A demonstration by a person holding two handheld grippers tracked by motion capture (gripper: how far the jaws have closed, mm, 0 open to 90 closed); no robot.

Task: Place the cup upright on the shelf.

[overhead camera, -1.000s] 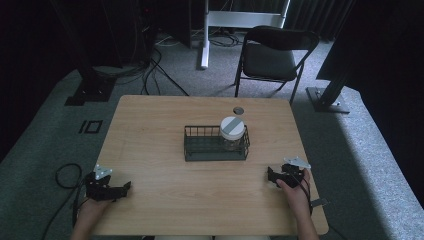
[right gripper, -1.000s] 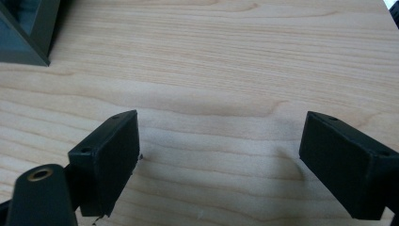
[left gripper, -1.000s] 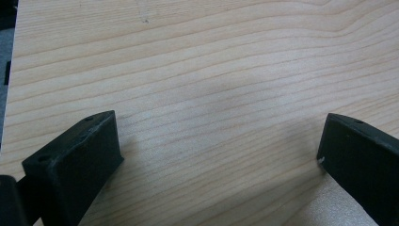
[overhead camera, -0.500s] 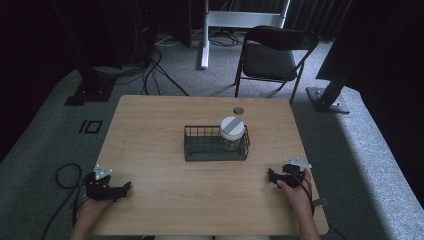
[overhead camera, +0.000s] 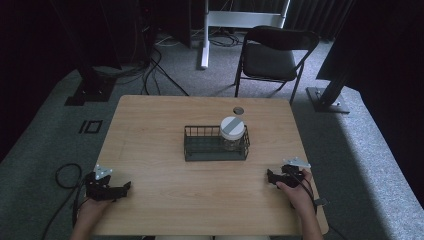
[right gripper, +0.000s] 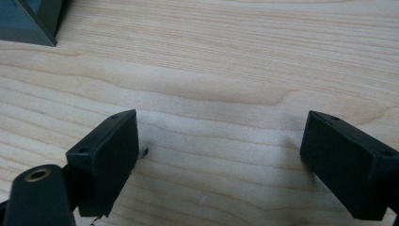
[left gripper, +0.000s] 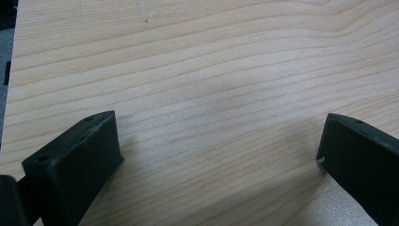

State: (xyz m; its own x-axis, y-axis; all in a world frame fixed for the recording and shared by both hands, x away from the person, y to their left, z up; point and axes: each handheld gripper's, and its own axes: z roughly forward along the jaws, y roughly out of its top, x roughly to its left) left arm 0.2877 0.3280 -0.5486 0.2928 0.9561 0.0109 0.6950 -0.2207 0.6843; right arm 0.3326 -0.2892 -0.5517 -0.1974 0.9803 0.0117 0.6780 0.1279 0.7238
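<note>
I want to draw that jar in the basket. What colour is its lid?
The lid is white with a grey stripe across the middle, best seen in the high view.

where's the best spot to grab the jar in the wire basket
Probably the lid of the jar, from straight above. The jar stands upright in the right end of the wire basket, whose walls block its glass sides, while the round lid rises above the rim. The open right gripper is nearer.

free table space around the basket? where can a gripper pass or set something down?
Bare wood all round the wire basket: a wide strip between its front edge and the two grippers, and left of it to the table edge. Tighter behind, where a small round disc lies. Inside the basket, the jar takes the right end; the left end is free.
</note>
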